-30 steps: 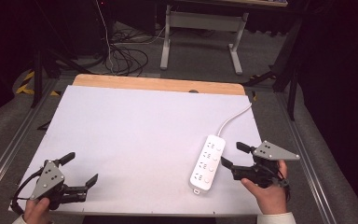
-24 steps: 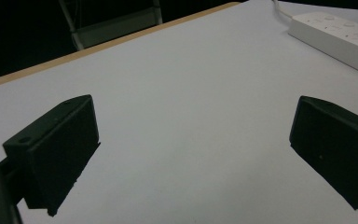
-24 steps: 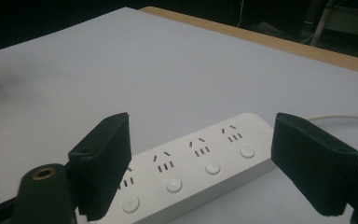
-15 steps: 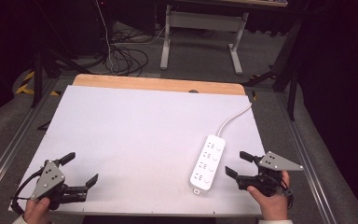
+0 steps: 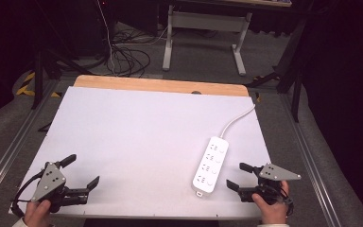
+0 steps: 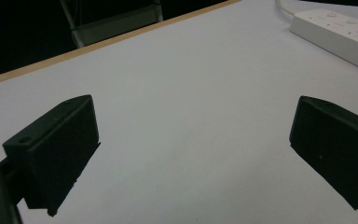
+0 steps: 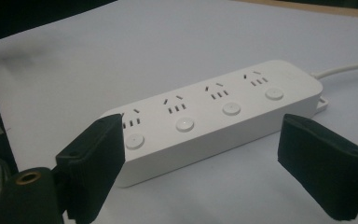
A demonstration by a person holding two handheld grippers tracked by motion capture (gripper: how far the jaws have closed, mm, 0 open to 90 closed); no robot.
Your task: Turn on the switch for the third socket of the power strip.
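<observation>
Power strip (image 5: 211,164) lies flat on the white table (image 5: 137,132) near its right front edge, and the right gripper (image 5: 240,176), jaws apart and empty, probably aims at it, while the left gripper (image 5: 82,171) waits open far away.

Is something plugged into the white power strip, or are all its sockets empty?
Empty. The right gripper view shows all four sockets of the power strip bare, with no plug in any; its own cord runs off the table's far edge.

High view above table (image 5: 146,123); both gripper views low, close, sharing the power strip (image 5: 211,165).
</observation>
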